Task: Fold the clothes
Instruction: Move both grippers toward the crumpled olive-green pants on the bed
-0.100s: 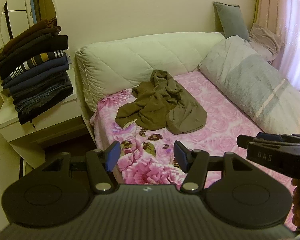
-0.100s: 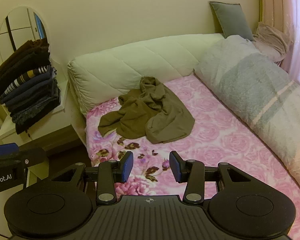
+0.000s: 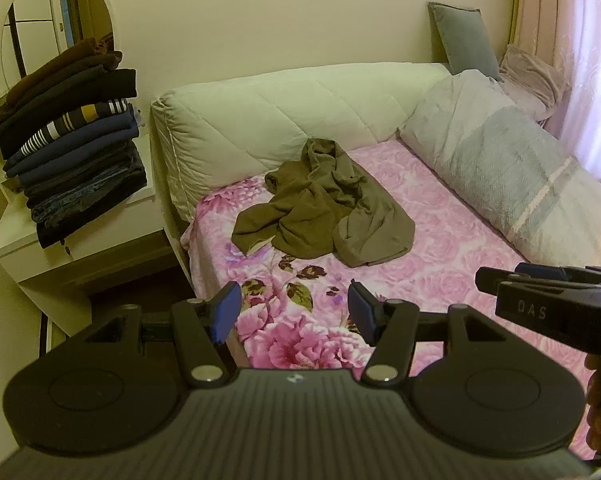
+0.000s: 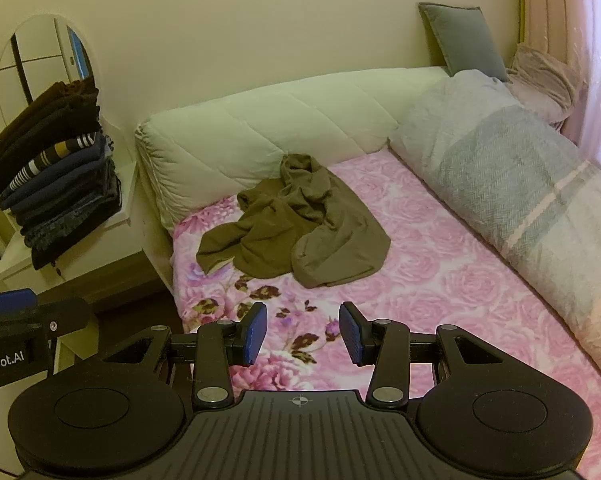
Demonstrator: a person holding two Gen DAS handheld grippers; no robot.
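A crumpled olive-brown garment [image 3: 324, 204] lies in a heap on the pink floral bed [image 3: 440, 248], near the cream quilted headboard; it also shows in the right wrist view [image 4: 296, 228]. My left gripper [image 3: 294, 314] is open and empty, held above the bed's near edge, well short of the garment. My right gripper [image 4: 302, 334] is open and empty, also short of the garment. The right gripper shows side-on at the right edge of the left wrist view [image 3: 548, 292].
A tall stack of folded dark clothes [image 3: 68, 144] sits on a white side table [image 3: 80, 240] left of the bed, under an oval mirror [image 3: 56, 12]. A rolled grey blanket [image 3: 512, 176] and pillows [image 3: 464, 40] line the bed's right side by a curtain.
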